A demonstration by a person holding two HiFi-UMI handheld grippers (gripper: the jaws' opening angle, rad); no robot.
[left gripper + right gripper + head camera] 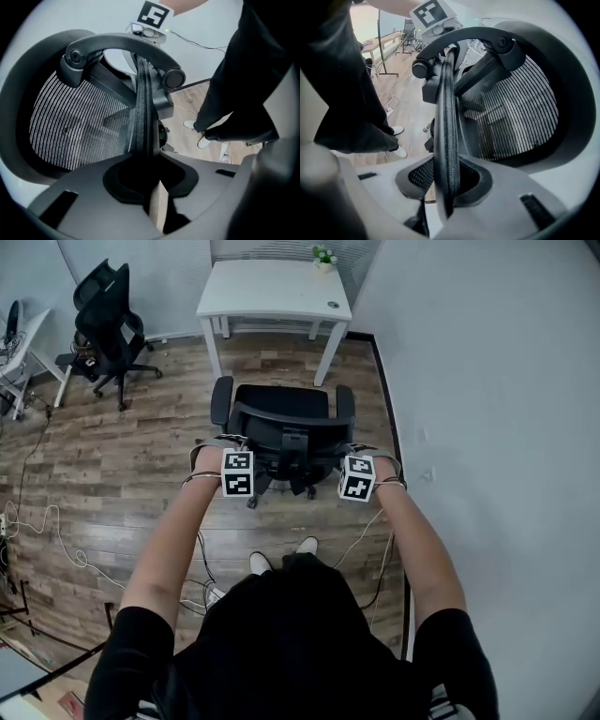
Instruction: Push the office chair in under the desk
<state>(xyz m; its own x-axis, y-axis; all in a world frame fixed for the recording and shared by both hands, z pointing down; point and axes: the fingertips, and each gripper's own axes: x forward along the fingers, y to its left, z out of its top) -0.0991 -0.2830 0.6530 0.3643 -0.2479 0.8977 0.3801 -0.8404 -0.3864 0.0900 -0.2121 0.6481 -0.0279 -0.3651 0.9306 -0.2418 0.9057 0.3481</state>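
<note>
A black mesh office chair (pixel 281 423) stands on the wood floor, its seat facing the white desk (pixel 272 292) a short way beyond it. I stand behind the chair. My left gripper (pixel 244 448) is shut on the left edge of the backrest (pixel 143 126), which runs straight between its jaws. My right gripper (pixel 350 451) is shut on the right edge of the backrest (pixel 446 140). In each gripper view the curved headrest bar (pixel 122 44) arches above, with the other gripper's marker cube behind it.
A grey wall (pixel 487 381) runs along the right, close to the desk and chair. A second black chair (pixel 108 315) stands at the far left by another white table (pixel 23 343). Cables (pixel 56 531) trail on the floor. A small plant (pixel 323 257) sits on the desk.
</note>
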